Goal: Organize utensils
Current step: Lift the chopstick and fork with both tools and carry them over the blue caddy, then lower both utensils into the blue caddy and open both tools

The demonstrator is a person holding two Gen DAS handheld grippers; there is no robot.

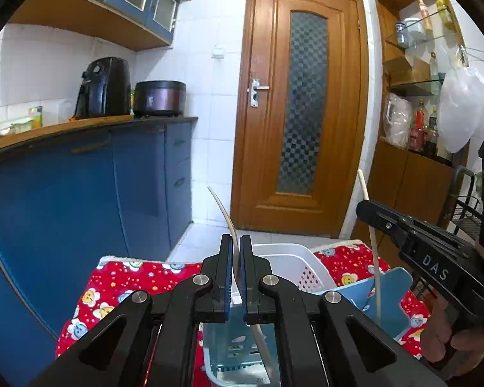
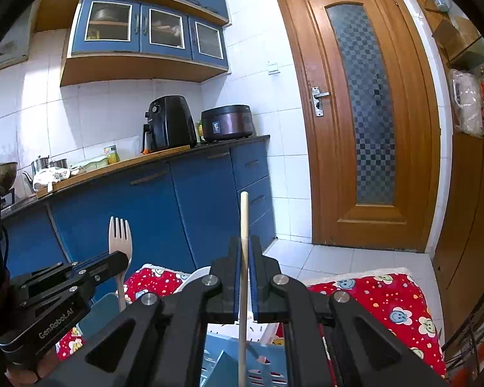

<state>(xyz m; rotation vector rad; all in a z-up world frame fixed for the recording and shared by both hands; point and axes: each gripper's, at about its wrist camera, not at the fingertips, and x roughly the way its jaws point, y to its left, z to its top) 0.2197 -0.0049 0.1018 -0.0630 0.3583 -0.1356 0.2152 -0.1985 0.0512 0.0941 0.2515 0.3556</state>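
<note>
Left gripper [image 1: 236,277]: jaws closed narrow on a pale fork [image 2: 120,242], clamped on the neck below the tines, which stand upright in the right wrist view; handle end runs down toward the blue basket [image 1: 232,348]. In the left wrist view the same fork shows only edge-on as a thin curved strip.

Right gripper [image 2: 244,277]: jaws closed narrow on a pale chopstick [image 2: 244,258], held near upright, upper end free above the pads, lower end reaching down into the blue basket.

Blue basket: slotted plastic, directly below both grippers, on the near part of the table. A light blue upright panel [image 1: 390,293] rises at its right side; whether this is a divider or a separate piece cannot be told.

White basket [image 1: 293,267]: perforated wall, just behind the blue basket, toward the table's far edge.

Table cover [image 1: 126,287]: red cloth with a flower print, showing on both sides of the baskets out to the left and right edges.

Handling note, as judgement: step in hand appears to be lowering both utensils into the blue basket. Each should stay vertical and enter an open compartment, tip clear of the slotted walls. Pads should part only once the lower end rests on the floor; releasing early risks a topple over the rim. The two grippers sit close together, so staggered lowering seems safer.
</note>
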